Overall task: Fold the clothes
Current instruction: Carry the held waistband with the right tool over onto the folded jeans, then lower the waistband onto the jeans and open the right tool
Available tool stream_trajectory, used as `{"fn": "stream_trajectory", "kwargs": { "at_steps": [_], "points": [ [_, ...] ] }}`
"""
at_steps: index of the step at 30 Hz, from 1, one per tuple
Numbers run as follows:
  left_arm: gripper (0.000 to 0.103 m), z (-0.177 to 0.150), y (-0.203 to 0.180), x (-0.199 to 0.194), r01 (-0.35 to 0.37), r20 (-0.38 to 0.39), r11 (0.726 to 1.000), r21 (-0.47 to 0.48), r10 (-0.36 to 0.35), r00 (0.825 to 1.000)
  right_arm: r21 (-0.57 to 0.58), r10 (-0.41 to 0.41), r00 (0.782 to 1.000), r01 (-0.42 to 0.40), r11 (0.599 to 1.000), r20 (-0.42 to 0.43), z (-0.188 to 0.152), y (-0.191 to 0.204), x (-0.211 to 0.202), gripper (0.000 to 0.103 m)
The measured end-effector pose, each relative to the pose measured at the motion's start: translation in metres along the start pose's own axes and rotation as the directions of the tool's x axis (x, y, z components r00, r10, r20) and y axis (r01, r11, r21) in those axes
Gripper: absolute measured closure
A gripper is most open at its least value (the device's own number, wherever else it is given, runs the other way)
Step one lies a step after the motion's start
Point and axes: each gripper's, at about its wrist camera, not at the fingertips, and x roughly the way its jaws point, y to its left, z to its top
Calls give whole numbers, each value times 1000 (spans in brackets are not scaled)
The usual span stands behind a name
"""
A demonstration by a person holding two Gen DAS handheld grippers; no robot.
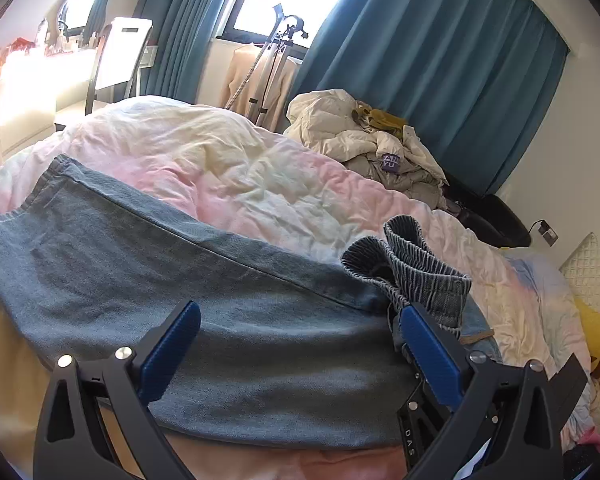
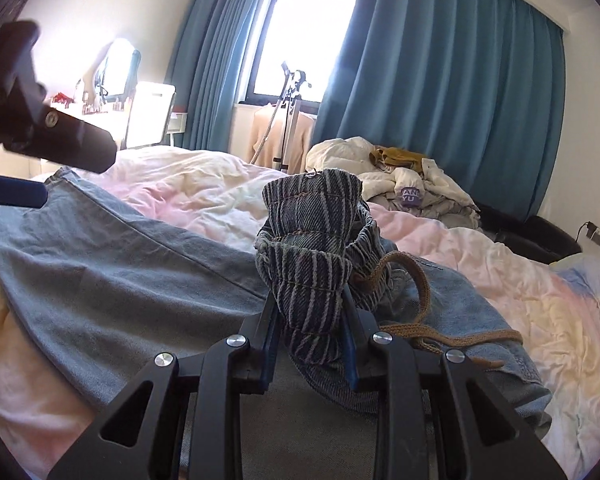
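A pair of blue jeans lies spread across a bed with a pink and cream quilt, flat enough to fold. The right gripper has its fingers clamped on the bunched striped waistband, lifting it, probably to carry it over the legs. The left gripper hovers over the denim, fingers wide apart, holding nothing.

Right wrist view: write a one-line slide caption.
Right hand-held gripper clamps a bunched striped denim waistband above jeans spread on a pastel duvet.
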Motion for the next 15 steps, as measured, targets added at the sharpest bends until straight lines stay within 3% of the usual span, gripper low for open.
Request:
{"fn": "stream_trajectory", "kwargs": {
  "at_steps": [5,10,12,15],
  "points": [
    [2,6,12,-3,95,-11,993,-65,-96,995,-76,56,996,-50,996,72,5,25,-27,77],
    [2,4,20,5,119,-26,988,-94,-122,992,-140,118,993,-120,983,-22,-14,51,-10,76],
    [2,3,23,11,124,-34,987,-106,-128,991,-160,139,990,-143,977,-35,-21,58,-8,69],
    [2,2,28,19,165,-58,976,-139,-174,983,-178,205,978,-206,962,-24,-18,62,-18,37]
  ]
}}
